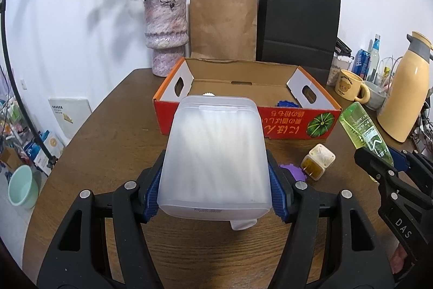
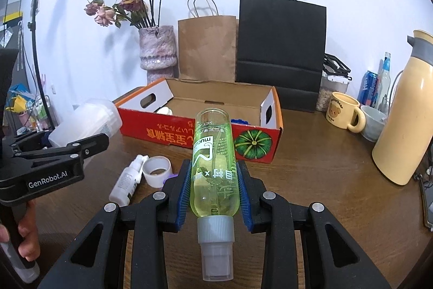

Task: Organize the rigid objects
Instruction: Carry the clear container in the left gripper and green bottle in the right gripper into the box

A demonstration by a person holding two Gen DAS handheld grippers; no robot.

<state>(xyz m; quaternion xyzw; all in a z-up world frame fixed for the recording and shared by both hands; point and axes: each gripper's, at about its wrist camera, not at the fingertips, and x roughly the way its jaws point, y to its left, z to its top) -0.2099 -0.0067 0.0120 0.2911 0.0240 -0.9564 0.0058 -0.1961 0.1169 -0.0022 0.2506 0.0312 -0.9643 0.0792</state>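
Left gripper [image 1: 213, 188] clamped on frosted translucent plastic container [image 1: 213, 153], rounded-rectangular and smooth, held above the wood-grain table [image 1: 108, 142], just short of the box's near wall. Right gripper [image 2: 213, 188] grasping green clear bottle [image 2: 213, 161], cylindrical, grey ribbed cap toward camera. Below: white spray bottle [image 2: 127, 180], tape roll [image 2: 157, 171], small cube [image 1: 319, 161]. Beyond: open red cardboard box [image 2: 189, 134], corrugated, floor mostly bare. Bags and vase stand behind its far edge.

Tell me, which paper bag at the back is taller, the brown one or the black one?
The black paper bag is taller. Its top edge reaches higher up the wall than the brown paper bag standing just left of it, behind the cardboard box.
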